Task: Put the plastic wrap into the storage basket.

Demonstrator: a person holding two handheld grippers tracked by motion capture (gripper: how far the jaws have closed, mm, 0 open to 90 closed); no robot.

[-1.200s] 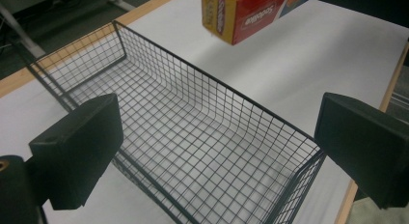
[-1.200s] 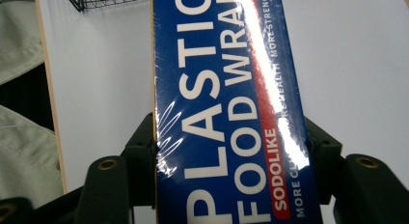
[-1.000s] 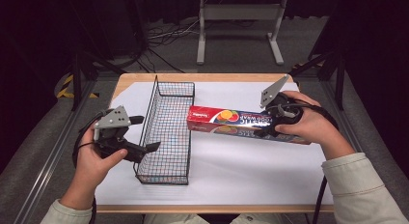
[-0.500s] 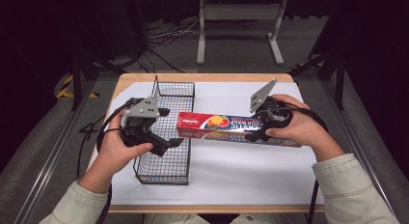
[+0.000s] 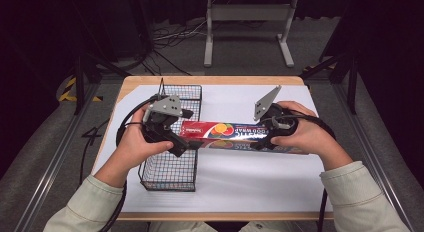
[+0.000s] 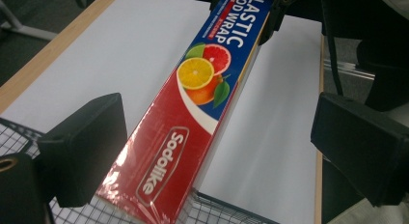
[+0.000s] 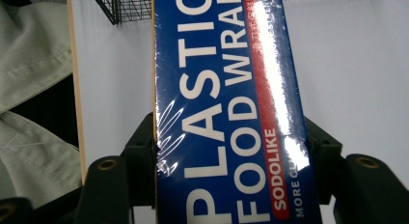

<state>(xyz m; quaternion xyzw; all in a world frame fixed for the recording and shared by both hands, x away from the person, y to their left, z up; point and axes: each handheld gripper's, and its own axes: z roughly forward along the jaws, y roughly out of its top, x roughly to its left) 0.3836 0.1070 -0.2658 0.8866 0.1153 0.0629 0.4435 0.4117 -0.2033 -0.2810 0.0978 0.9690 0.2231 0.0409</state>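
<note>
right gripper pinches the wrap box across its width. left gripper spread, pads clear of the box's red end above the basket rim.

high view: above the person's edge of the table, facing forward-down, far | left gripper view: close, along the plastic wrap box toward the far hand | right gripper view: very close on it | shared: box, wire basket
</note>
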